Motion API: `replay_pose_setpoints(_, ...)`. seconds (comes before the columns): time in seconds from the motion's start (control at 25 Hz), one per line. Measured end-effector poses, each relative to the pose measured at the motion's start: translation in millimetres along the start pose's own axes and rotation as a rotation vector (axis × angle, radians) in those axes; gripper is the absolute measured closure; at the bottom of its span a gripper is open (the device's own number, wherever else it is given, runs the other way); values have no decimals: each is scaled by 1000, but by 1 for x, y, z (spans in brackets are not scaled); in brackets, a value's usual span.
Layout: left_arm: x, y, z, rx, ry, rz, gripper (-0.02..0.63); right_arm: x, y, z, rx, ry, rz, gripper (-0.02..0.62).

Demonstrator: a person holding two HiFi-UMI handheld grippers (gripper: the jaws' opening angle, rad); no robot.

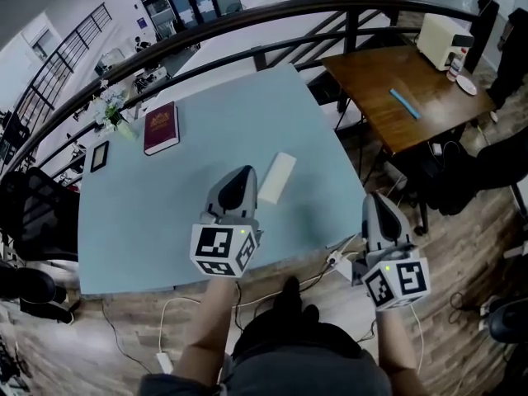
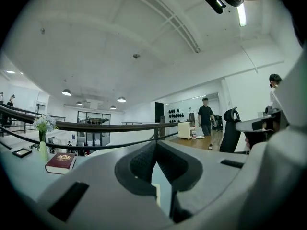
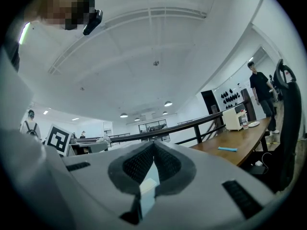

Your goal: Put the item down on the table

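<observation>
A cream rectangular block (image 1: pixel 279 177) lies flat on the pale blue table (image 1: pixel 165 213), right of its middle. My left gripper (image 1: pixel 240 175) hovers above the table just left of the block, jaws shut with nothing between them. In the left gripper view the jaws (image 2: pixel 156 145) meet at the tips and a strip of the block (image 2: pixel 157 192) shows below them. My right gripper (image 1: pixel 375 198) hangs beyond the table's right front corner, over the floor, also shut and empty. Its own view shows closed jaws (image 3: pixel 154 143) with the block (image 3: pixel 147 186) seen through the gap underneath.
A red book (image 1: pixel 161 127) lies at the table's far left, beside a flower vase (image 1: pixel 111 110) and a small black frame (image 1: pixel 99 155). A curved railing (image 1: pixel 247 23) runs behind. A wooden table (image 1: pixel 396 89) with a white appliance (image 1: pixel 441 40) stands to the right. Cables trail on the floor (image 1: pixel 330 262).
</observation>
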State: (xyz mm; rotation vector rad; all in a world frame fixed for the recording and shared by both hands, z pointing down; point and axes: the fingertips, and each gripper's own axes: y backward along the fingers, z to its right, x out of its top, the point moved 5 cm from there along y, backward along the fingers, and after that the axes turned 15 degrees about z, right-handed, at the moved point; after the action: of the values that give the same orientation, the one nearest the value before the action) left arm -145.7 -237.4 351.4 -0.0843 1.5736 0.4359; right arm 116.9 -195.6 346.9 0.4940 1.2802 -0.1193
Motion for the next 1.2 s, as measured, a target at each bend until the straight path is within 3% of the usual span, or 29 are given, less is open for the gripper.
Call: replay_pose_setpoints(1.2,9,53,-1,80,-8,-5,600,-4,2,-22,100,27,-72,598)
